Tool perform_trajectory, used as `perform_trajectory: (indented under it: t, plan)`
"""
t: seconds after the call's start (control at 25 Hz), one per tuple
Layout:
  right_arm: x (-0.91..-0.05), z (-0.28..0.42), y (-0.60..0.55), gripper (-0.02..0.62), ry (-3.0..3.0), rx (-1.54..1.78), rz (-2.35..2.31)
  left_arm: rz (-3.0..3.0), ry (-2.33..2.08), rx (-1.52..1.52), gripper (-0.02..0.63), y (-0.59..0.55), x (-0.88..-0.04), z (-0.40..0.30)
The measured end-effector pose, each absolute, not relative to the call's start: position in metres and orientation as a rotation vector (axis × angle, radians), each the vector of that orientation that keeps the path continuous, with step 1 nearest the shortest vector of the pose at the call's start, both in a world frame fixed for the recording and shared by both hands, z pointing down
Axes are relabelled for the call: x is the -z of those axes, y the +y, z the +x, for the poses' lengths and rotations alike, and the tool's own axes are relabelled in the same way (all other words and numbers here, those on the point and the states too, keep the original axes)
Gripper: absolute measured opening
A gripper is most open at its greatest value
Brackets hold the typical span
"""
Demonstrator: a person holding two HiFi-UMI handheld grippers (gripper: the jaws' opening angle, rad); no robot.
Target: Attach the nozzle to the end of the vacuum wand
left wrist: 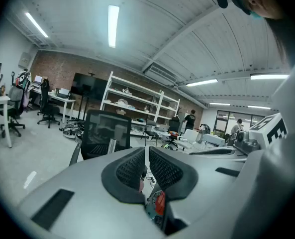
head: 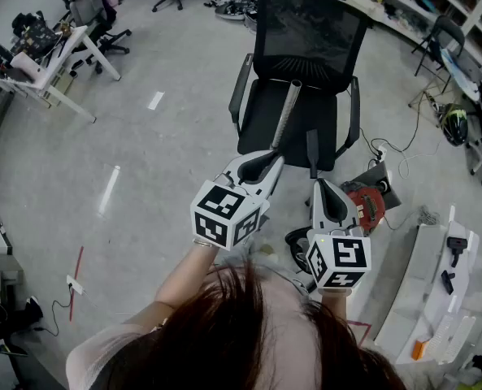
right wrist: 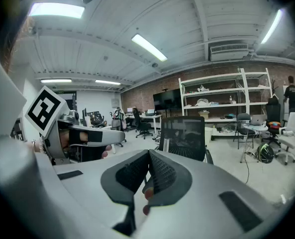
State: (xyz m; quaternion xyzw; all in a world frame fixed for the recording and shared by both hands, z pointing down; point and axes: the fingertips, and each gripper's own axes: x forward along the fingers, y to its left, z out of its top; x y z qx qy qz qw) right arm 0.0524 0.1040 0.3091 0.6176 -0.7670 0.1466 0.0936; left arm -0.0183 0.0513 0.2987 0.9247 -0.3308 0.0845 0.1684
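A silver vacuum wand (head: 286,114) lies on the seat of a black office chair (head: 306,31), its far end leaning on the backrest. A slim black nozzle (head: 312,149) lies beside it on the seat, to the right. My left gripper (head: 267,166) hangs shut and empty just short of the wand's near end. Just in front of the nozzle's near end, my right gripper (head: 317,184) is also shut and empty. The left gripper view shows closed jaws (left wrist: 147,158) facing the chair (left wrist: 105,133) and wand (left wrist: 112,146). In the right gripper view the jaws (right wrist: 148,166) are closed too.
A red vacuum body (head: 371,203) and cables lie on the floor right of the chair. A white bench (head: 436,283) with tools stands at the right, and desks with chairs (head: 54,55) at the far left. Shelving (right wrist: 222,103) lines the back wall.
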Motion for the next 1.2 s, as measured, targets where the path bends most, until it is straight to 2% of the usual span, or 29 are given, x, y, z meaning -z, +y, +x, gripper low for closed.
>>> perform_trajectory:
  t: [0.72, 1.2]
  plan:
    - [-0.324, 0.007, 0.01, 0.026, -2.178, -0.5, 1.92, 2.662, -0.797, -0.301, 0.038, -0.059, -0.314, -0.057]
    - [-0.34, 0.002, -0.007, 0.026, -2.074, -0.59, 2.035, 2.664, -0.675, -0.336, 0.038, -0.083, -0.333, -0.059]
